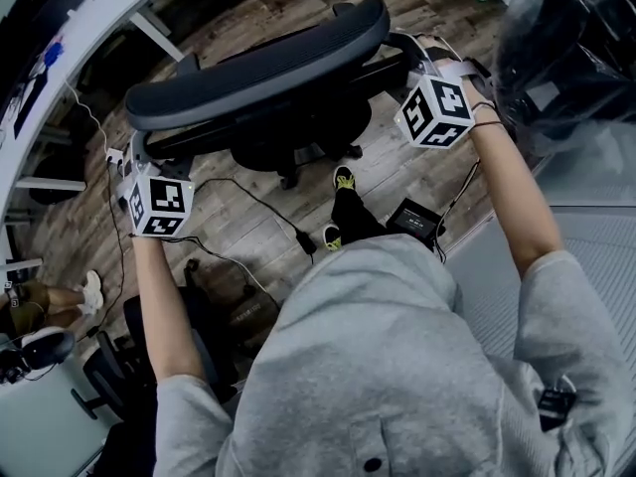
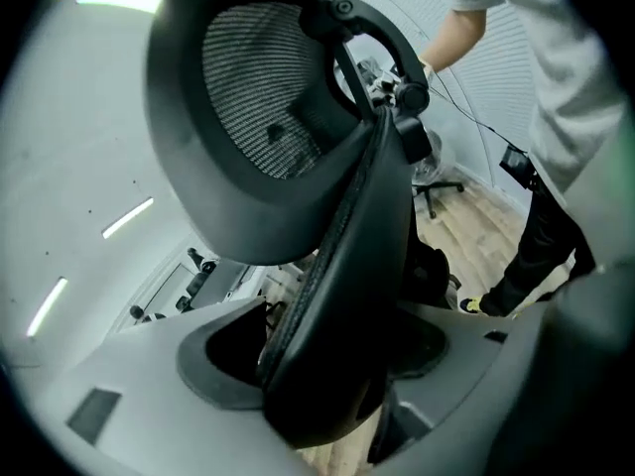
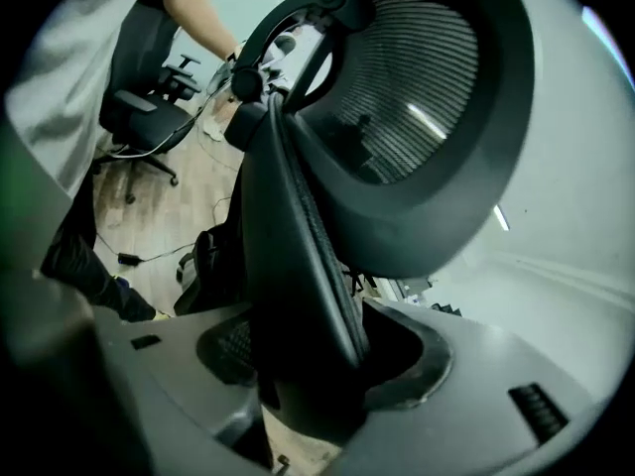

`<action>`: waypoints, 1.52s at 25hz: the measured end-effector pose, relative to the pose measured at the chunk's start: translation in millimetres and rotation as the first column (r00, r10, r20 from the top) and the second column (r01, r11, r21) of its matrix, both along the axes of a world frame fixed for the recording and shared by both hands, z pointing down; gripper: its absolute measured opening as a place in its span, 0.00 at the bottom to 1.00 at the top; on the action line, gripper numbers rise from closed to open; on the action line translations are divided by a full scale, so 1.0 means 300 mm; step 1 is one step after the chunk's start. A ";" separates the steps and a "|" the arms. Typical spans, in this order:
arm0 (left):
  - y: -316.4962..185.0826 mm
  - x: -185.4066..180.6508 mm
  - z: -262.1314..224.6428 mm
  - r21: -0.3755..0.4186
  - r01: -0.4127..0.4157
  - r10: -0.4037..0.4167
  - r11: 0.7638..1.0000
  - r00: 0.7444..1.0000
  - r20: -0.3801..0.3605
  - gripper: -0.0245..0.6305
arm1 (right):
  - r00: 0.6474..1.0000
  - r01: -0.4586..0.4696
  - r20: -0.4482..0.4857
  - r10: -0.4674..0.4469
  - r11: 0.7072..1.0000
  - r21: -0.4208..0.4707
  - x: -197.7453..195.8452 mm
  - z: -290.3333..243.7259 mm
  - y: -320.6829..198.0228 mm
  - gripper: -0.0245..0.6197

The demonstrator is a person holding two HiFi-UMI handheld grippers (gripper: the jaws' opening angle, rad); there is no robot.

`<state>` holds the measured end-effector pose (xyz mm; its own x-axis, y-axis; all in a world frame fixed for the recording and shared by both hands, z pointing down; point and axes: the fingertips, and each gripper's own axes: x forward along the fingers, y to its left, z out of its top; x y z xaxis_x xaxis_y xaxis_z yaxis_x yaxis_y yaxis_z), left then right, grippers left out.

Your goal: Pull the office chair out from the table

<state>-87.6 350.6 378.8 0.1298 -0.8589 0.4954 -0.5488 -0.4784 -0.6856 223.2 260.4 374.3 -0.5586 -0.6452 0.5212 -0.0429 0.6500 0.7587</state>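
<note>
In the head view a black office chair [image 1: 260, 66] stands on the wood floor, its curved back towards me and its wheeled base [image 1: 288, 152] beyond it. A white table [image 1: 94, 3] runs along the upper left, apart from the chair. My left gripper [image 1: 132, 157] is at the left end of the chair's back and my right gripper [image 1: 417, 56] is at the right end. In the left gripper view the back's black edge [image 2: 342, 296] passes between the jaws of my left gripper [image 2: 317, 370], with a dark gap beside it. My right gripper [image 3: 317, 365] likewise straddles the edge [image 3: 298, 266] without pressing on it. Both are open.
Cables and a black power brick [image 1: 415, 219] lie on the floor near my feet [image 1: 343, 179]. Another black chair [image 1: 124, 361] stands at the lower left, beside a seated person's shoes [image 1: 91, 291]. A plastic-wrapped bulk [image 1: 566, 53] fills the upper right.
</note>
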 end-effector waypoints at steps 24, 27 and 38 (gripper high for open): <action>0.371 0.383 0.043 -0.066 0.345 -0.277 0.936 0.609 -0.744 0.06 | 0.514 -0.105 0.698 0.498 0.844 -0.525 0.128 -0.060 0.412 0.10; 0.354 0.395 0.023 -0.053 0.330 -0.258 0.942 0.615 -0.745 0.06 | 0.522 -0.108 0.693 0.498 0.844 -0.526 0.127 -0.061 0.417 0.10; 0.335 0.409 -0.005 -0.035 0.307 -0.232 0.951 0.633 -0.738 0.06 | 0.530 -0.119 0.688 0.496 0.847 -0.519 0.102 -0.064 0.410 0.10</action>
<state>35.3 451.2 377.5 0.1701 -0.9483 0.2678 -0.9815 -0.1873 -0.0398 253.8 383.5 355.1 -0.6572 -0.7226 0.2145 -0.7370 0.6757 0.0181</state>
